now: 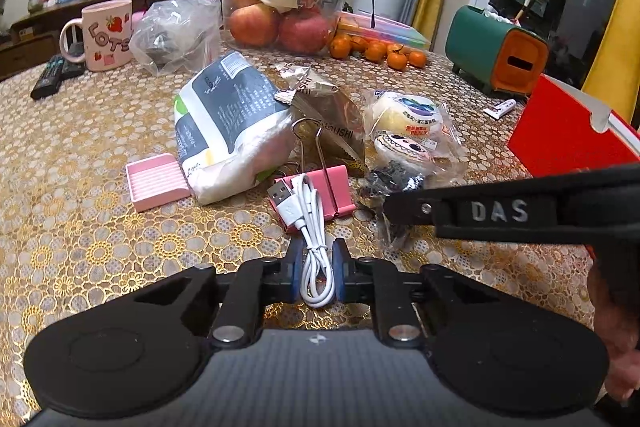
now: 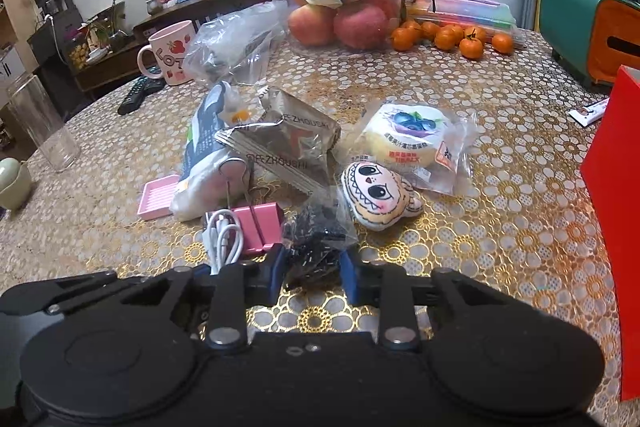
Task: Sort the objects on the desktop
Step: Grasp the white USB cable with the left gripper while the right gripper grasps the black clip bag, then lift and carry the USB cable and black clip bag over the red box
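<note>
Gold-and-white lace cloth covers the table [image 1: 100, 131], which is crowded with clutter in both wrist views. At the bottom centre of the left wrist view, the left gripper [image 1: 316, 267] is clenched on a coiled white USB cable [image 1: 310, 223], its blue pads [image 1: 295, 259] pressing the coil from both sides. The cable's plug end lies over a pink binder clip [image 1: 328, 187] just above. At the bottom centre of the right wrist view, the right gripper [image 2: 314, 273] has its blue pads against the two sides of a clear bag of small black parts [image 2: 318, 239], grasping it. Just right of that bag lies a small plush face toy [image 2: 374, 195], and above it a wrapped blueberry cake [image 2: 416, 139]. Left of centre sit a silver snack packet [image 2: 288, 143] and a white-and-grey pouch [image 1: 224, 131] resting partly on a pink tray [image 1: 154, 181]. A red box [image 1: 568, 135] stands at the right edge.
</note>
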Demonstrator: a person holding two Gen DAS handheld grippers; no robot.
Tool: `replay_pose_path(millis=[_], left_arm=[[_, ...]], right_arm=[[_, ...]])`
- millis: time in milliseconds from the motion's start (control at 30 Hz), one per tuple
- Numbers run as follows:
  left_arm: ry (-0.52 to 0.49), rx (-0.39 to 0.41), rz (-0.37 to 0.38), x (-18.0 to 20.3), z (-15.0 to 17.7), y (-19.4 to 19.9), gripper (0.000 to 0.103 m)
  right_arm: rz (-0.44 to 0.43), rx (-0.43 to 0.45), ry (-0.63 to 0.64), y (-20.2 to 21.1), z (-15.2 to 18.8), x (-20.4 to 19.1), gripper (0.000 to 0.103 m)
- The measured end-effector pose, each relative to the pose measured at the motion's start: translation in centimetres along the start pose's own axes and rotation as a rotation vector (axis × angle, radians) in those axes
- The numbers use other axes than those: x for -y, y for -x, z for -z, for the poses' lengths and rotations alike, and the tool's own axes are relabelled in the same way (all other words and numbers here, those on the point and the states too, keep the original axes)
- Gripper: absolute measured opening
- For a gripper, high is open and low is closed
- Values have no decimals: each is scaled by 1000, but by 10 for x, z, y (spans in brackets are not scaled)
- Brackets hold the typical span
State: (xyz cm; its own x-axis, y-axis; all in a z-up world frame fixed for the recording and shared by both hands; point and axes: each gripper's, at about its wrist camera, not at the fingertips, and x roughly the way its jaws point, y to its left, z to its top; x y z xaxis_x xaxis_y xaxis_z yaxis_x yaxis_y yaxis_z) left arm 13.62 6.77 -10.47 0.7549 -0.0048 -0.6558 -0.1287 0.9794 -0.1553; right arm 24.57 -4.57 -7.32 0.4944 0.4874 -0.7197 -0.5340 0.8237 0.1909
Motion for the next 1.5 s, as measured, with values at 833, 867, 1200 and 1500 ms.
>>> replay_pose_path(millis=[833,867,1200,1500], left_arm=[[35,29,44,7,-1,32,10],[36,29,47,8,-1,33,10],[22,58,88,29,-12,53,10],[-31,89,171,72,-34,72,10]], right_arm=[[-45,82,-38,64,21,14,19],[-45,85,-39,66,22,15,19],[-46,117,-72,93,28,31,19],[-13,180,-91,145,26,60,19]])
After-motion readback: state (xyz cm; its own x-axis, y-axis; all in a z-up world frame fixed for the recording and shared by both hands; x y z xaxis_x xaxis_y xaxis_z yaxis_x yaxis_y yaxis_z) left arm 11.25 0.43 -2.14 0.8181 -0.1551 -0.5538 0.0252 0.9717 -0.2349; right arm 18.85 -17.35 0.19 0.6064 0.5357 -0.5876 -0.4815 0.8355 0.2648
